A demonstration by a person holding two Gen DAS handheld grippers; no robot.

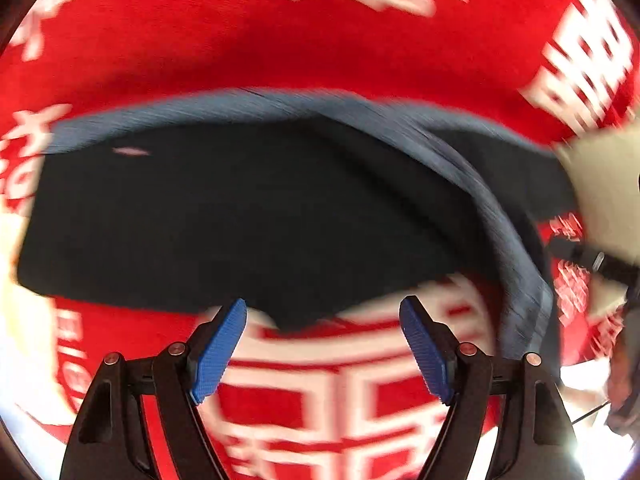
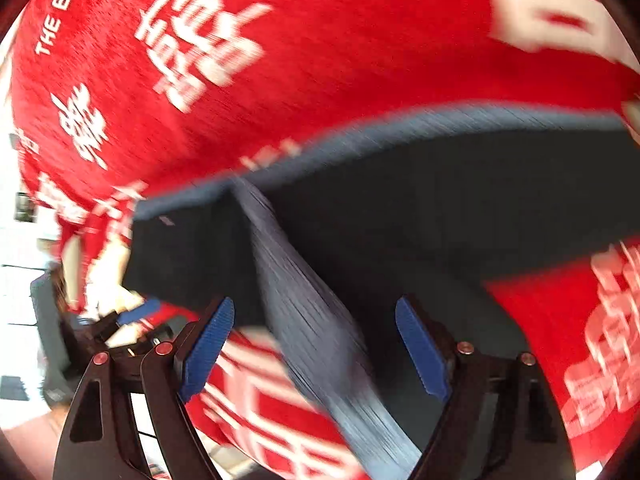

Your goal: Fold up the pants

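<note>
Both views are motion-blurred. We see dark navy pants (image 1: 240,216) lying flat on a red cloth with white lettering (image 1: 320,52) that covers the desk. They look folded into a broad dark slab. A lighter blue ribbed band (image 1: 508,236) runs along the slab's far edge, then curves down its right side toward the desk's near edge; in the right wrist view that band (image 2: 316,320) crosses diagonally below the right fingers.

Our left gripper (image 1: 322,350) has its blue-padded fingers (image 1: 218,352) spread wide with nothing between them. It hangs over the red cloth just at the pants' near edge, apart from the fabric.

Our right gripper (image 2: 314,350) also has its fingers (image 2: 420,350) spread. The ribbed band shows in the gap between them, but the pads do not press on it; whether it touches we cannot tell through the blur.

In the right wrist view, the left gripper (image 2: 132,320) shows at the lower left, beyond the pants' left edge. A pale blurred shape (image 1: 600,184) sits at the right rim of the left view; we cannot identify it.
</note>
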